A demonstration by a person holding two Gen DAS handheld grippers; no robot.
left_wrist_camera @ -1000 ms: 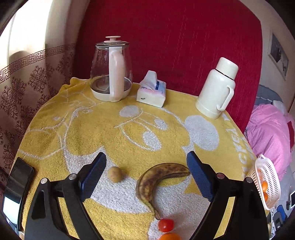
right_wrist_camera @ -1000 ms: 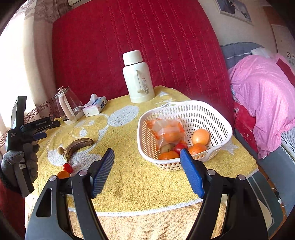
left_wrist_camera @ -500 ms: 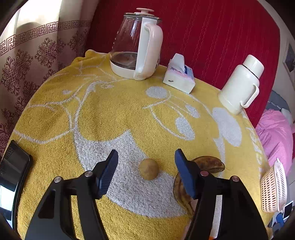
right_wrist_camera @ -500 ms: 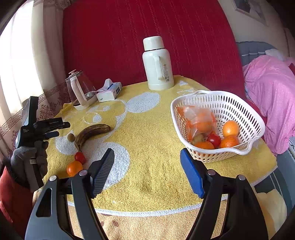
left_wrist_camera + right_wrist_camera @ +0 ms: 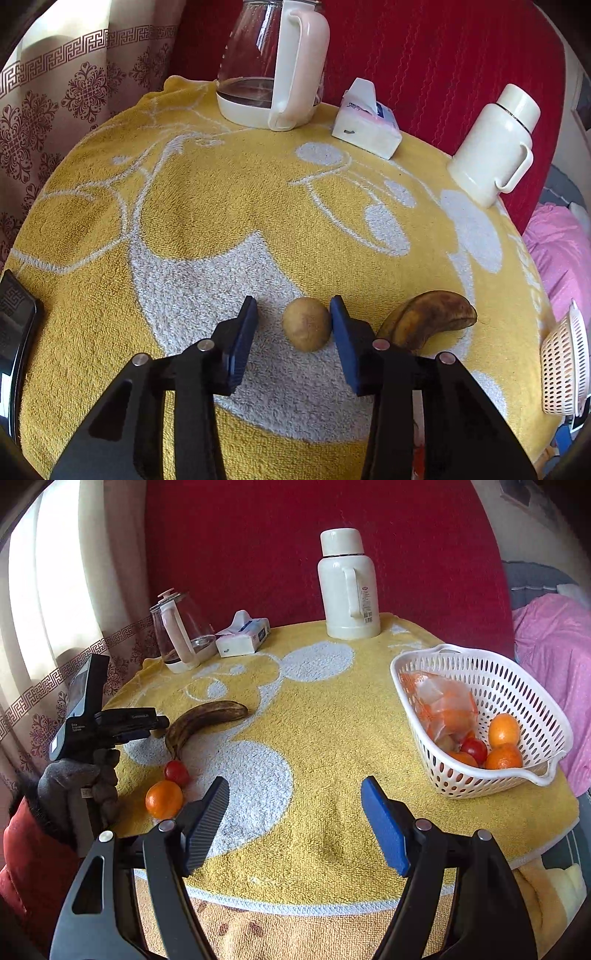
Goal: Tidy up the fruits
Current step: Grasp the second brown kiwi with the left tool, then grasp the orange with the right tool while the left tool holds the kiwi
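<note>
A small round brown fruit point(image 5: 306, 324) lies on the yellow towel between the fingers of my left gripper point(image 5: 293, 325); the right pad touches it, the left pad stands apart. A browned banana point(image 5: 428, 321) lies just right of it and also shows in the right wrist view point(image 5: 205, 720). A red tomato point(image 5: 176, 771) and an orange point(image 5: 164, 799) lie near the table's front left. A white basket point(image 5: 524, 775) at the right holds oranges, a tomato and a bag. My right gripper point(image 5: 295, 823) is open and empty above the front edge.
A glass kettle point(image 5: 271, 66), a tissue pack point(image 5: 365, 118) and a white thermos point(image 5: 495, 144) stand along the back by the red backrest. A patterned curtain hangs at the left. Pink bedding point(image 5: 554, 657) lies to the right.
My left gripper has moved forward and down around the small brown fruit and its jaws have narrowed. The right gripper has shifted slightly, still open.
</note>
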